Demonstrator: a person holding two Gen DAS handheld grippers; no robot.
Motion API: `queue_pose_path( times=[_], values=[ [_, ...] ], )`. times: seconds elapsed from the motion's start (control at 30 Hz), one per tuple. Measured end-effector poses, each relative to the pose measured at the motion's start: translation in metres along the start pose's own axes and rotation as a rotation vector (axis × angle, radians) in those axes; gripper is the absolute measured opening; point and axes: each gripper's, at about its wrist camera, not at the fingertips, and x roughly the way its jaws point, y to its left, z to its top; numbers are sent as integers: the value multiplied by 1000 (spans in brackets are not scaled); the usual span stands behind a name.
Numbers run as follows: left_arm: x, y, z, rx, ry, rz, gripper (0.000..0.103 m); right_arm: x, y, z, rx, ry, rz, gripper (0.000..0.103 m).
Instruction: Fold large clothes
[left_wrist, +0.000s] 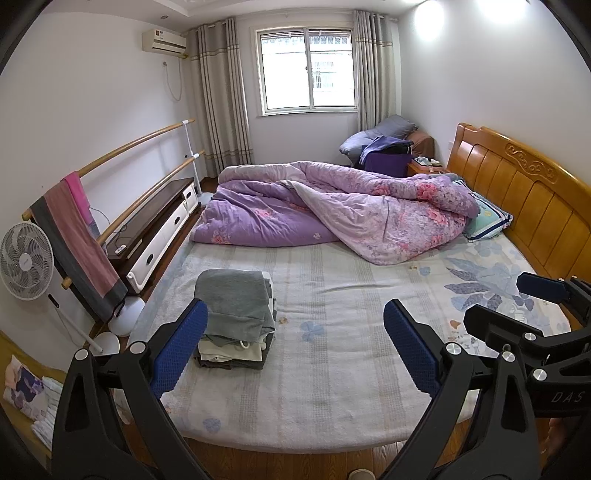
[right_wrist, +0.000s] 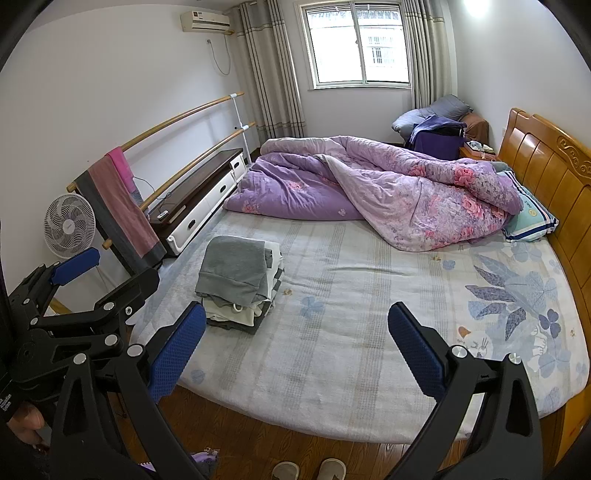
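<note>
A stack of folded clothes (left_wrist: 234, 317) with a grey garment on top lies on the left part of the bed; it also shows in the right wrist view (right_wrist: 240, 280). My left gripper (left_wrist: 295, 332) is open and empty, held above the bed's near edge, its left finger beside the stack. My right gripper (right_wrist: 297, 332) is open and empty above the near edge of the bed, right of the stack. The right gripper shows at the right of the left wrist view (left_wrist: 517, 310), and the left gripper shows at the left of the right wrist view (right_wrist: 107, 280).
A crumpled purple floral duvet (left_wrist: 332, 206) fills the far half of the bed (left_wrist: 332, 387). A pillow (left_wrist: 487, 218) lies by the wooden headboard (left_wrist: 524, 199). A fan (left_wrist: 26, 262), a towel rail (left_wrist: 85, 236) and a low cabinet (left_wrist: 159, 229) stand on the left. Slippers (right_wrist: 310, 470) lie on the floor.
</note>
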Motion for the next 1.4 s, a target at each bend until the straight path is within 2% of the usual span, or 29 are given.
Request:
queue_pose_path(
  times=[1.4],
  values=[
    [4,3,5,2,3,-1,96,0,-1,3,3,7,2,95]
  ],
)
